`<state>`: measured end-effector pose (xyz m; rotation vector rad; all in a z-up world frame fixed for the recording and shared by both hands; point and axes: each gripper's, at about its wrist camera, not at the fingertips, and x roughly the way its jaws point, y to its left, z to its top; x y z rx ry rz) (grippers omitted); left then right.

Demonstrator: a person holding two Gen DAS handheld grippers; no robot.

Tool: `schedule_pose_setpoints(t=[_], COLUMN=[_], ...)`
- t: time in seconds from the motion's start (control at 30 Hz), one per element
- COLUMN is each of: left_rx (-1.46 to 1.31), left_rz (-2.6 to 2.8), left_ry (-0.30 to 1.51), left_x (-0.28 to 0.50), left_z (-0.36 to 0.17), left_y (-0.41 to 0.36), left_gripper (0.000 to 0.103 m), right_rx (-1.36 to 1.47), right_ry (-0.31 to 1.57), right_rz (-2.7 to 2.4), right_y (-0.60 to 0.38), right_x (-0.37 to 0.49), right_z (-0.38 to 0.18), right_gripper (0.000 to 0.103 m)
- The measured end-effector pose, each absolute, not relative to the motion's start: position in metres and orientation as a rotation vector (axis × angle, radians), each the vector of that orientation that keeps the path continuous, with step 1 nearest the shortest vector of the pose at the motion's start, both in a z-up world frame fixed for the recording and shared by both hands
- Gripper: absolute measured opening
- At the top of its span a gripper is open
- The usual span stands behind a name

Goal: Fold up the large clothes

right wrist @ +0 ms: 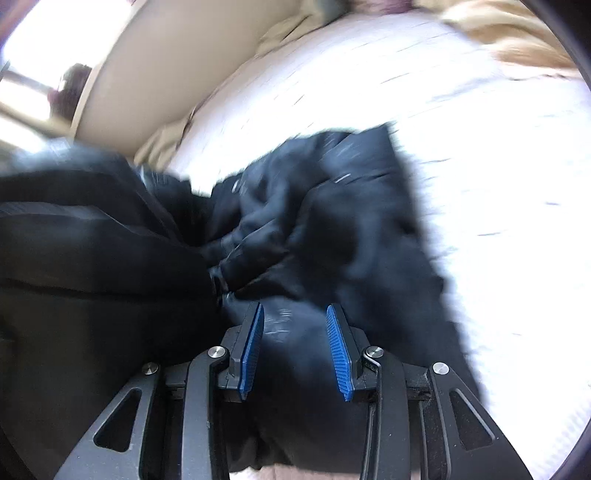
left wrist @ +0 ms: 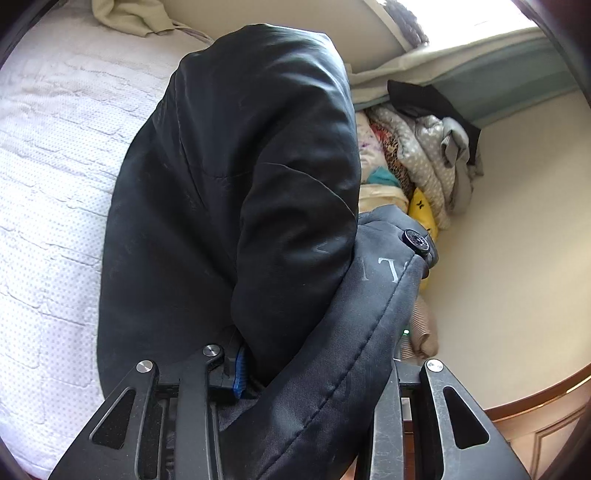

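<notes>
Between the left gripper's [left wrist: 295,373] jaws a thick fold of the black coat [left wrist: 236,177] is pinched; the right gripper's [right wrist: 295,343] part-open jaws straddle it, contact unclear. Bunched over the bed [left wrist: 48,184], folding seems barely begun.

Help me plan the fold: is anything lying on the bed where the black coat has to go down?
Nothing visible does. The white bedspread beside the black coat is bare; the beige cloth lies at its far edge, and the pile of clothes sits off to the side.
</notes>
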<state>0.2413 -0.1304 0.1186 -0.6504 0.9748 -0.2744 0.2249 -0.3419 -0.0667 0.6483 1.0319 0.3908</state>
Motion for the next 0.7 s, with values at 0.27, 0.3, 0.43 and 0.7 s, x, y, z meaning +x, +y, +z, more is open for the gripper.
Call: schedule_pose_setpoints(t=[0.27, 0.3, 0.43, 0.7], left_rx=[-0.533, -0.511, -0.463, -0.359], left_rz=[-0.246, -0.241, -0.233, -0.251], left_ry=[1.006, 1.013, 1.031, 1.056], left_x=[0.238, 0.239, 0.239, 0.245], left_z=[0.094, 0.09, 0.078, 0.065], left_y=[-0.168, -0.175, -0.19, -0.214], left_gripper=[0.041, 0.041, 0.042, 0.05], right_rx=[0.953, 0.998, 1.004, 1.043], right_ry=[0.773, 0.738, 0.701, 0.818], right_rz=[0.486, 0.547, 0.683, 0.781], right_y=[-0.44, -0.446, -0.439, -0.411], right_x=[0.181, 0.176, 0.175, 0.203], right_z=[-0.025, -0.021, -0.011, -0.026], right_gripper=[0.057, 0.063, 0.071, 0.072])
